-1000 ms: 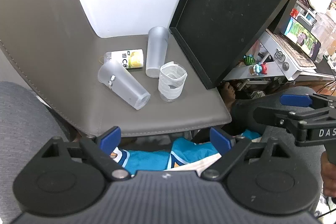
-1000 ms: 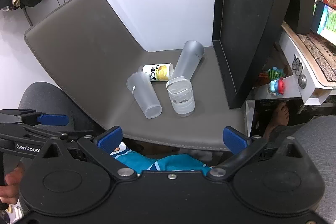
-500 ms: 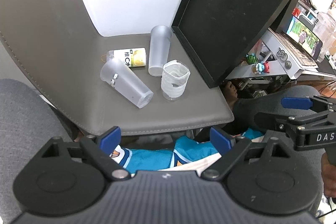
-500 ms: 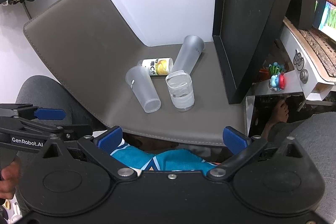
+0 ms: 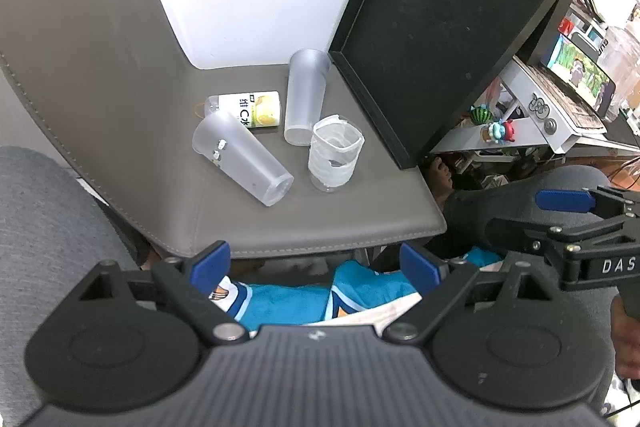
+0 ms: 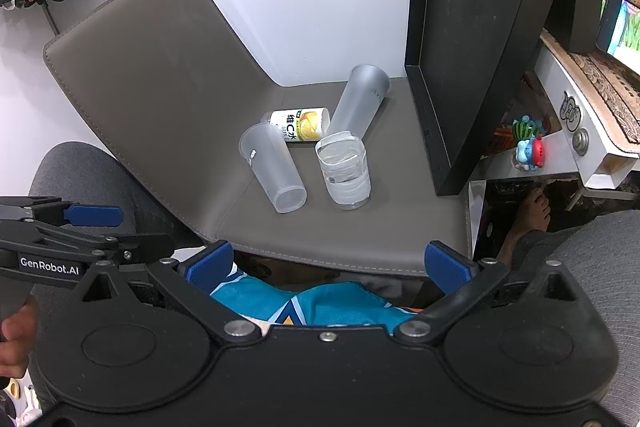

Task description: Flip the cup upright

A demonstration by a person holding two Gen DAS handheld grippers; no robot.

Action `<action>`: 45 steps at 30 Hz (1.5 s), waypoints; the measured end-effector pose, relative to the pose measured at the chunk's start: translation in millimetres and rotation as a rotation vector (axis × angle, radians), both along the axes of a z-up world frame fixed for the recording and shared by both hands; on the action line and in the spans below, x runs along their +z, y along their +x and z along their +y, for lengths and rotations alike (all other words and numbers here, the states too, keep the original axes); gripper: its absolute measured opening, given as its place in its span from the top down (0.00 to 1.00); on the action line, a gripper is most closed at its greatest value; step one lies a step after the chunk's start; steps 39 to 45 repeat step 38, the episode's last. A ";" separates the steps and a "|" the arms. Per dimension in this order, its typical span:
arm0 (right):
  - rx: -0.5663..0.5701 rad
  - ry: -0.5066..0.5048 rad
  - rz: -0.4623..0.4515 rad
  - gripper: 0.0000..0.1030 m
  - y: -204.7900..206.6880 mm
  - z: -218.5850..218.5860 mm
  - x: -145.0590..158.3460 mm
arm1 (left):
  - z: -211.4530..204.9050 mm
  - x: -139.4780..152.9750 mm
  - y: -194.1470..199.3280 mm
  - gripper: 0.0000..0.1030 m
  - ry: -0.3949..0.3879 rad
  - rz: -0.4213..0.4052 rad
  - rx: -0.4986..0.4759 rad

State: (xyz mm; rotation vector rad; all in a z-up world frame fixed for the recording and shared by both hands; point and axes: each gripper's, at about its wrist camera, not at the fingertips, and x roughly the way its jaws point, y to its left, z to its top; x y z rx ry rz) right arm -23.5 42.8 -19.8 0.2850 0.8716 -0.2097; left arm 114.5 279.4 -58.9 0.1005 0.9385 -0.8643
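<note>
Both claws released: left gripper (image 5: 314,263), right gripper (image 6: 328,261). Risk: grabbing frosted plastic cup lying sideways (image 5: 242,157) may knock the upright taped clear glass (image 5: 335,153) just beside it.

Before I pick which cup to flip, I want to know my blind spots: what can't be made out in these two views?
- Bottle: its cap end sits behind the near frosted cup in both views.
- Far frosted cup: its lower end is hidden by the wrapped glass in the right wrist view.
- Right gripper: cut off by the left wrist view's edge.
- Bottle label text: too small to read fully.
</note>
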 end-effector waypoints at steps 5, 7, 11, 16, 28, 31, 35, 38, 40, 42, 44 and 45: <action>0.001 -0.001 -0.002 0.00 -0.1 1.2 -0.1 | 1.8 0.6 0.1 0.12 -0.002 0.000 0.006; 0.002 -0.001 -0.002 0.00 0.1 1.3 0.0 | 1.9 0.7 0.0 0.12 -0.002 0.003 0.004; 0.005 0.000 0.000 0.00 0.6 1.1 -0.8 | 2.0 0.7 -0.1 0.12 -0.002 0.003 0.006; 0.005 0.000 0.000 0.00 0.4 0.9 -0.6 | 1.9 0.5 -0.3 0.12 -0.002 0.003 0.007; 0.004 0.001 0.001 0.00 0.3 0.5 -0.9 | 1.2 0.9 -0.9 0.12 -0.003 0.000 0.008; 0.005 0.000 0.001 0.00 0.3 0.3 -0.9 | 1.1 0.4 -0.8 0.12 -0.002 0.002 0.007; 0.005 0.001 0.003 0.00 -0.2 0.6 -1.9 | 0.8 0.0 -1.1 0.12 -0.006 -0.001 0.000; 0.005 0.003 0.007 0.00 -0.4 0.6 -3.3 | 0.3 0.2 -1.8 0.12 -0.002 -0.011 0.006; 0.005 0.003 0.007 0.00 -0.4 0.6 -3.3 | 0.3 0.2 -1.8 0.12 -0.002 -0.011 0.006; 0.005 0.003 0.007 0.00 -0.4 0.6 -3.3 | 0.3 0.2 -1.8 0.12 -0.002 -0.011 0.006; 0.005 0.003 0.007 0.00 -0.4 0.6 -3.3 | 0.3 0.2 -1.8 0.12 -0.002 -0.011 0.006; 0.005 0.003 0.007 0.00 -0.4 0.6 -3.3 | 0.3 0.2 -1.8 0.12 -0.002 -0.011 0.006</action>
